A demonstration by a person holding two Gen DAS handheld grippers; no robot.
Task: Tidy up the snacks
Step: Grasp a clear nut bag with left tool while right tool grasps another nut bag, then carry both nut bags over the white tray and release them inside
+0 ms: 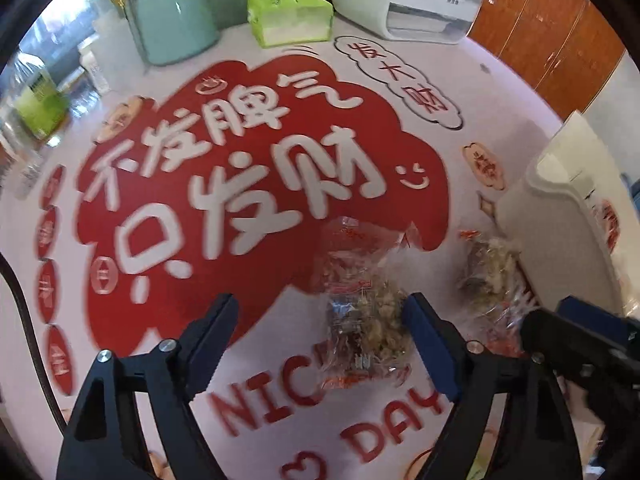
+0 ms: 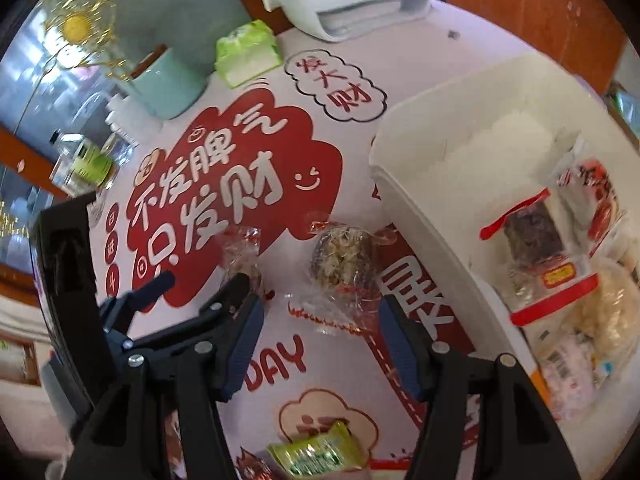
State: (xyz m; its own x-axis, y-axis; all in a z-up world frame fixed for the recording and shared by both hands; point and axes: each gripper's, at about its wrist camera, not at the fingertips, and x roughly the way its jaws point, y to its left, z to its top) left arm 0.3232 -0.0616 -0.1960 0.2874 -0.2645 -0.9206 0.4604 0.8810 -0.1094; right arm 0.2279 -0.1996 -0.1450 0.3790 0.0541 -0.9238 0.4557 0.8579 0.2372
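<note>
Crinkly clear-plastic snack wrappers (image 1: 360, 312), smooth matt white plastic bin (image 2: 432, 200), glossy printed tablecloth (image 1: 248, 320).

On the desk mat (image 1: 168, 92) in front of you, white characters read "不发脾气 只发财"; a cloud bubble reads "发大财", and red letters spell "NICE DAY".

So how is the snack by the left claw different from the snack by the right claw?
The left snack lies long and flat, its end between the left claw's open fingers, while the right snack is a rounder lump lying ahead of the right claw. The left snack sits farther from the white box; the right one lies beside it. Both are in clear wrappers with red edges.
</note>
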